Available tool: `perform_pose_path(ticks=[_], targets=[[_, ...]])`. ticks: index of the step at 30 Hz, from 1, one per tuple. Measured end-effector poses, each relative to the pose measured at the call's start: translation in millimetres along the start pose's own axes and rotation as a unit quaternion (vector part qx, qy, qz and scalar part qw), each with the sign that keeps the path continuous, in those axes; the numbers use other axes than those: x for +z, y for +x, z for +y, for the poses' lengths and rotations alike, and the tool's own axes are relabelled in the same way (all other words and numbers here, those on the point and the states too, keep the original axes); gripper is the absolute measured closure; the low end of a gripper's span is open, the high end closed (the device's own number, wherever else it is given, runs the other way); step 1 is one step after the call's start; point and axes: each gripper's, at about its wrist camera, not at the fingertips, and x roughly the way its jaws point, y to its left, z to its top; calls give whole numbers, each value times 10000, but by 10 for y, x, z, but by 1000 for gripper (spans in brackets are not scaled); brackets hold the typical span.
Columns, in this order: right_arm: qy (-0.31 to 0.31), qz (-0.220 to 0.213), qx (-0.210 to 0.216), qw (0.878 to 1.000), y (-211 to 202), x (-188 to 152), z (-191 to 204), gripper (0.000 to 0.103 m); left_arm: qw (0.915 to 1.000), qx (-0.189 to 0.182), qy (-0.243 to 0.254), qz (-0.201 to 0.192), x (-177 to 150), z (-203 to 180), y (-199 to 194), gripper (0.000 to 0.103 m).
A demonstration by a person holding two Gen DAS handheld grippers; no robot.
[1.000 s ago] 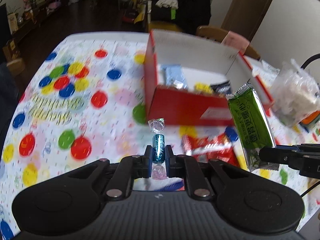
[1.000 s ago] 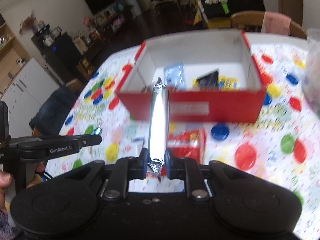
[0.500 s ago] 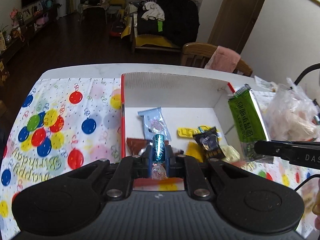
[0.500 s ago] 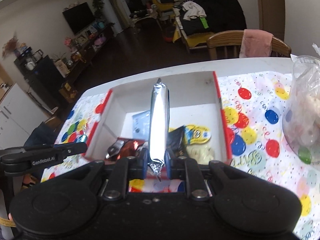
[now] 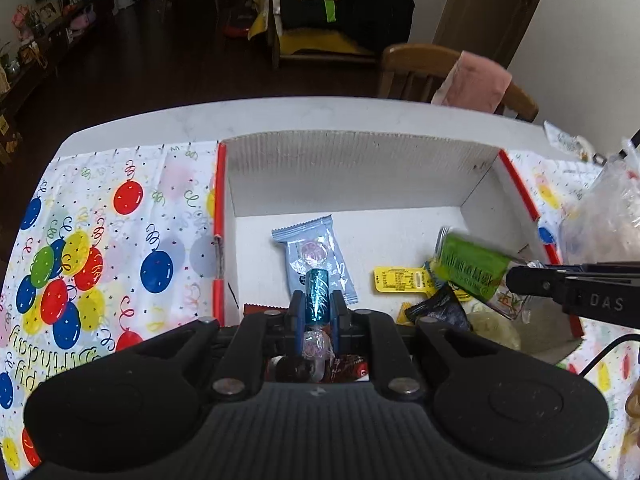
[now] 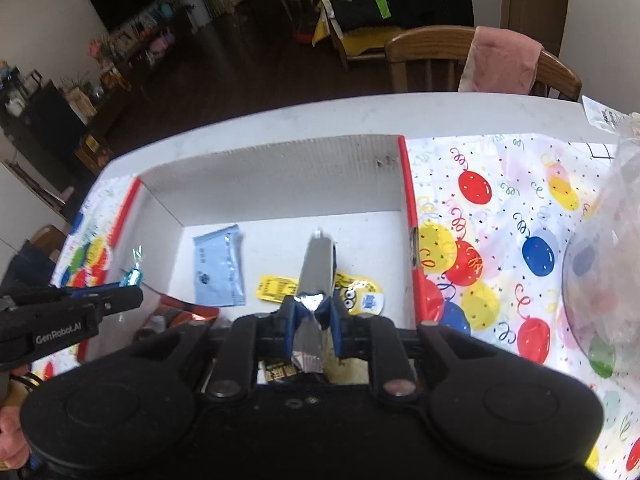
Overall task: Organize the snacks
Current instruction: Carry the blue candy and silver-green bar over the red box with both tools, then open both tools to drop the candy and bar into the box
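Note:
A red box with a white inside (image 5: 360,168) (image 6: 280,172) stands on the balloon tablecloth. My left gripper (image 5: 317,306) hangs over its near left part, shut on a teal twist-wrapped candy (image 5: 318,296). My right gripper (image 6: 314,316) is over the near right part, shut on a long green packet (image 5: 468,268), whose silver back (image 6: 316,264) tilts forward and down into the box. In the right wrist view the left gripper (image 6: 120,294) enters from the left with the candy (image 6: 134,276) sticking up.
In the box lie a light blue packet (image 5: 316,256), a yellow packet (image 5: 400,280), a black packet (image 5: 440,312) and others. A clear plastic bag (image 6: 604,280) sits right of the box. A wooden chair with a pink cloth (image 5: 472,80) stands behind the table.
Both grippers have moved forward from in front of the box to over its inside, each still holding its snack. The green packet has tipped from upright to slanting down.

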Motion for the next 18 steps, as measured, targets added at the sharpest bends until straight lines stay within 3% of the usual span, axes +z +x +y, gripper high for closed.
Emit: perform_pose_path(ticks=[10, 18], targets=[[-193, 340, -114, 9992, 263, -34, 34, 87, 9987, 166, 210, 441, -11, -115, 342, 91], [-206, 371, -101, 9990, 266, -70, 15, 79, 9981, 205, 198, 540, -20, -136, 398, 91]])
